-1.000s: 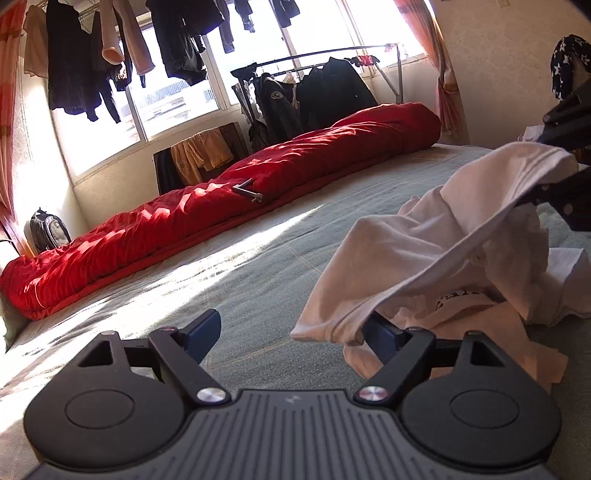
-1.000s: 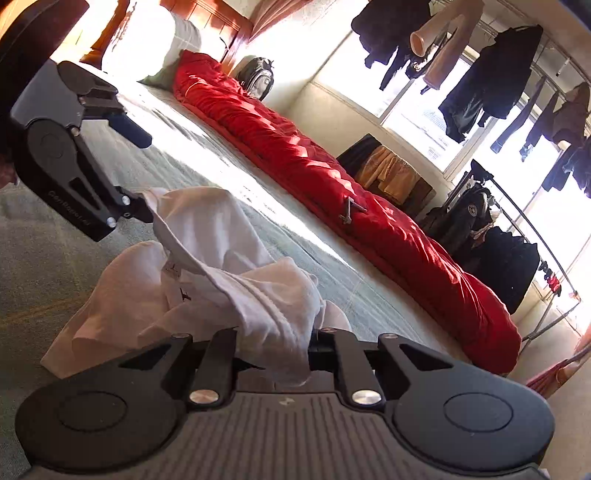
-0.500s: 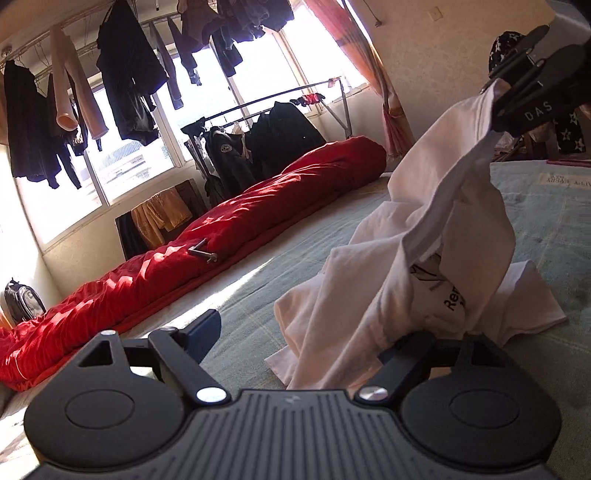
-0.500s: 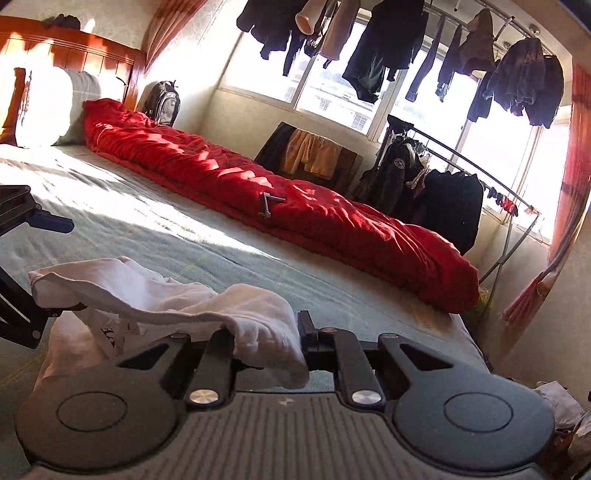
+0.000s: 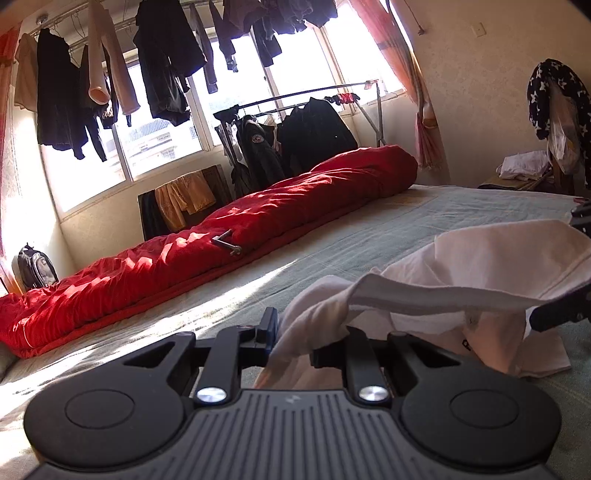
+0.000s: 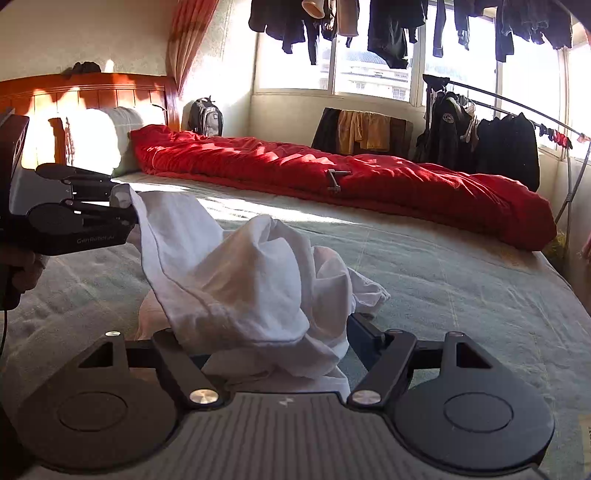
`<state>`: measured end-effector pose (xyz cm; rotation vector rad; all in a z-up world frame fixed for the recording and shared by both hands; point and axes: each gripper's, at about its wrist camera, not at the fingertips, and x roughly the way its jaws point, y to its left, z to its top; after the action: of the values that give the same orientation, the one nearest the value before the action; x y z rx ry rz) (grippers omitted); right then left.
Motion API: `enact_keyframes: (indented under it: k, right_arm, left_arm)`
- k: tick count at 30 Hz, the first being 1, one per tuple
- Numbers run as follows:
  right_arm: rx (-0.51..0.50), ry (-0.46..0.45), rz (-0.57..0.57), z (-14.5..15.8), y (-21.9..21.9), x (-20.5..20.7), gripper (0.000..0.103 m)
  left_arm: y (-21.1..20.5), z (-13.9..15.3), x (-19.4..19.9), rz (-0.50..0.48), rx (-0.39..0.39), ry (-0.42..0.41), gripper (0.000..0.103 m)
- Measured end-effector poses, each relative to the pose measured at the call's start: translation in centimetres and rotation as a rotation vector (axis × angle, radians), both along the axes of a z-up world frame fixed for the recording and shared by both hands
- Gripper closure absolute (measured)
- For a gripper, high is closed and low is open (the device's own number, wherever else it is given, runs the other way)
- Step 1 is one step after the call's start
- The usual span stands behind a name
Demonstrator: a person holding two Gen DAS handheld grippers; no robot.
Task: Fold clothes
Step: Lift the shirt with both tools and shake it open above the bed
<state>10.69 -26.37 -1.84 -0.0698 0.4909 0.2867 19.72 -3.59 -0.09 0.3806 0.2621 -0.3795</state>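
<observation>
Sunlit pale green bedding covers the bed (image 6: pixel 461 280), and a crumpled white garment (image 6: pixel 240 280) lies on it, partly lifted, between the two claws. Nearest in the left wrist view, the left claw (image 5: pixel 291 334) has its fingers drawn close together with a bunched edge of the white garment (image 5: pixel 480 266) pinched between them; in the right wrist view that same claw (image 6: pixel 125 218) appears at the left, holding a corner of the cloth raised above the bed, with part of a hand (image 6: pixel 22 269) below it. The right claw (image 6: pixel 266 339) stands wide open, cloth draped loosely across the gap between its fingers, not clamped. Farther back, a long red quilt (image 6: pixel 351 181) lies rolled along the far edge of the bed, with a small metal object (image 6: pixel 334 177) resting on it. Beyond it stand a black backpack (image 6: pixel 205 116), a clothes rack (image 6: pixel 491 136) with dark jackets, and dark clothes hanging (image 6: pixel 388 33) before bright windows.
</observation>
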Motion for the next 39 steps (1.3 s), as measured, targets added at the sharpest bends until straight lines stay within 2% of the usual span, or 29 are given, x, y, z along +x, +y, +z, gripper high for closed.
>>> enact_keyframes:
  k: [2, 6, 9, 11, 13, 15, 17, 21, 23, 25, 27, 29, 30, 33, 39]
  right_arm:
    - [0.07, 0.042, 0.018, -0.8, 0.4, 0.0, 0.025]
    - [0.113, 0.068, 0.052, -2.0, 1.8, -0.3, 0.025]
    - [0.074, 0.051, 0.071, -2.4, 3.2, -0.5, 0.025]
    - [0.044, 0.0, 0.081, -2.6, 3.8, -1.0, 0.012]
    - [-0.011, -0.024, 0.085, -2.7, 4.6, -1.2, 0.007]
    - [-0.071, -0.041, 0.088, -2.7, 5.6, -1.4, 0.007]
    - [-0.132, -0.057, 0.091, -2.8, 6.6, -1.6, 0.015]
    - [-0.254, -0.091, 0.097, -3.0, 8.5, -2.0, 0.03]
    - [-0.314, -0.107, 0.1, -3.0, 9.4, -2.1, 0.048]
    - [-0.368, -0.114, 0.123, -3.4, 10.7, -2.1, 0.062]
    - [-0.41, -0.112, 0.146, -3.8, 11.9, -1.9, 0.065]
    - [-0.424, -0.098, 0.158, -4.4, 12.7, -1.4, 0.082]
    - [-0.425, -0.084, 0.164, -4.7, 12.9, -1.2, 0.087]
    - [-0.437, -0.107, 0.138, -4.2, 12.8, -1.6, 0.089]
    - [-0.492, -0.168, 0.07, 0.5, 8.7, -1.4, 0.09]
  left_arm:
    - [0.3, 0.7, 0.5, 0.022, -0.006, -0.012, 0.089]
    - [1.0, 2.2, 1.5, 0.066, -0.018, -0.035, 0.089]
    - [1.4, 3.4, 2.3, 0.099, -0.027, -0.052, 0.089]
    - [1.8, 4.0, 2.9, 0.121, -0.036, -0.058, 0.089]
    - [2.7, 3.7, 3.6, 0.141, -0.063, -0.027, 0.089]
    - [3.1, 3.2, 4.1, 0.147, -0.062, -0.011, 0.088]
    - [3.4, 2.6, 4.7, 0.16, -0.048, 0.002, 0.088]
    - [4.2, 1.7, 6.5, 0.19, -0.079, 0.055, 0.087]
    - [4.4, 1.3, 7.0, 0.196, -0.087, 0.069, 0.087]
    - [4.5, 1.0, 7.2, 0.199, -0.09, 0.078, 0.087]
    - [4.5, 0.6, 7.3, 0.2, -0.092, 0.085, 0.087]
    - [4.6, 0.5, 7.1, 0.198, -0.086, 0.083, 0.087]
    - [4.6, 0.5, 6.9, 0.197, -0.083, 0.084, 0.087]
    - [5.0, 0.7, 6.3, 0.185, -0.054, 0.086, 0.087]
    - [4.9, 2.0, 4.3, 0.077, 0.05, 0.104, 0.089]
